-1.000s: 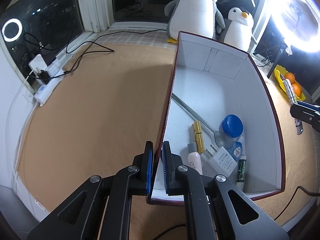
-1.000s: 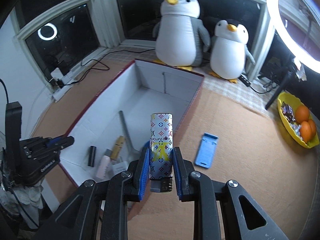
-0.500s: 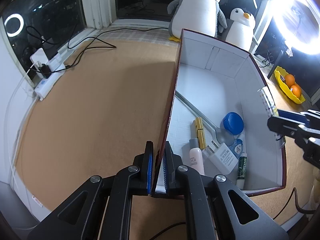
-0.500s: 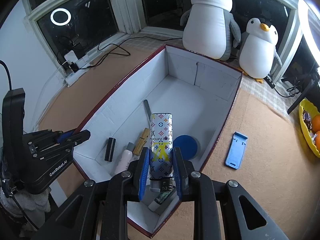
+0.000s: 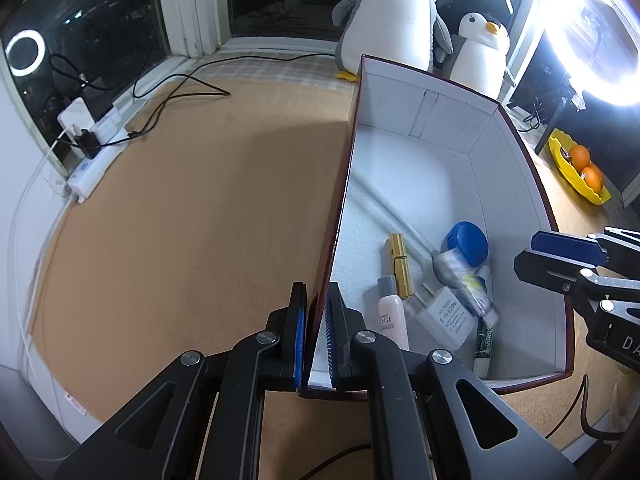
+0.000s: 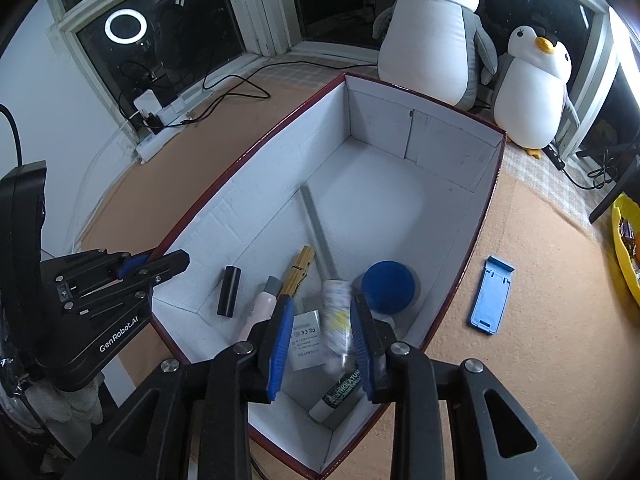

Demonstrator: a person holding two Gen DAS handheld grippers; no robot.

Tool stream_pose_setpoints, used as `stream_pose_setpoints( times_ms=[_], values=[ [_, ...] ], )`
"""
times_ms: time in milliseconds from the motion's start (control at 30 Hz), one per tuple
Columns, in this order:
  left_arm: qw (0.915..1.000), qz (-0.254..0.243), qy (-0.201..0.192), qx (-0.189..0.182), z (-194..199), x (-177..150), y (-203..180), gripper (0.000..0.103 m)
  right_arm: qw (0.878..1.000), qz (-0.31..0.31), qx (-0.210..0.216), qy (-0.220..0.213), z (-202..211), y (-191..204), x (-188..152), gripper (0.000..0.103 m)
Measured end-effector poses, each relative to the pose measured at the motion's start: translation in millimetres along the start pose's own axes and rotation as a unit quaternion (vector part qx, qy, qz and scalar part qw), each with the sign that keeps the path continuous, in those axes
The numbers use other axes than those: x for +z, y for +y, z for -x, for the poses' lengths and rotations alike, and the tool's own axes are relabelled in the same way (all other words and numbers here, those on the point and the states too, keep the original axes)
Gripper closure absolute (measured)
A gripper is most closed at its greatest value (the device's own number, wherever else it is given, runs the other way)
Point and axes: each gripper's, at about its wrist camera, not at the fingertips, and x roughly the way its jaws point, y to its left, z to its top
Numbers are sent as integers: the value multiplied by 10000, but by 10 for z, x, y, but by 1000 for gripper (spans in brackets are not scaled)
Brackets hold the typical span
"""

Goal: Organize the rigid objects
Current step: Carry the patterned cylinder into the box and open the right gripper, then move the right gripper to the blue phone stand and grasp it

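Observation:
A red box with white inside (image 5: 516, 184) (image 6: 444, 168) stands on the brown table. My left gripper (image 5: 316, 332) is shut on the box's near left wall. My right gripper (image 6: 320, 328) is open above the box's near end. The patterned lighter (image 6: 336, 316) (image 5: 464, 276) is blurred, loose between the open fingers, dropping among the items below. In the box lie a blue lid (image 6: 390, 286), a white charger (image 5: 444, 316), a pink bottle (image 5: 390, 312), a wooden clip (image 6: 298, 270), a black tube (image 6: 229, 290), a grey rod (image 6: 318, 232) and a green-labelled tube (image 6: 340, 392).
A blue phone stand (image 6: 492, 294) lies on the table right of the box. Two plush penguins (image 6: 436, 28) sit behind the box. A yellow fruit tray (image 5: 580, 172) is at the right. A power strip with cables (image 5: 92, 140) lies by the window at left.
My right gripper moved over the box and opened, releasing the patterned lighter, which now falls into the box. My left gripper stays shut on the box wall.

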Motion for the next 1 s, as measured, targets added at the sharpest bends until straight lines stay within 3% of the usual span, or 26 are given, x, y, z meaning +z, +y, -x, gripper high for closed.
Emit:
stream_pose_setpoints(
  times_ms=[100,500,633,1000],
  values=[
    [10000,-12,16,13,-14,8,-6,95,10000,-2,-11,-31,1,7,-11,65],
    [9999,-55,52,76,-26,21,-28,95,9993,-269,57,-249,142,-150,-11,59],
    [9999,-80,61,103,-30,30,-42,95,9971,-595,6,-480,278,-377,-2,51],
    [9997,-151,83,196,-48,93,-83,95,9825,-1724,-344,-612,308,-1260,-165,51]
  ],
)
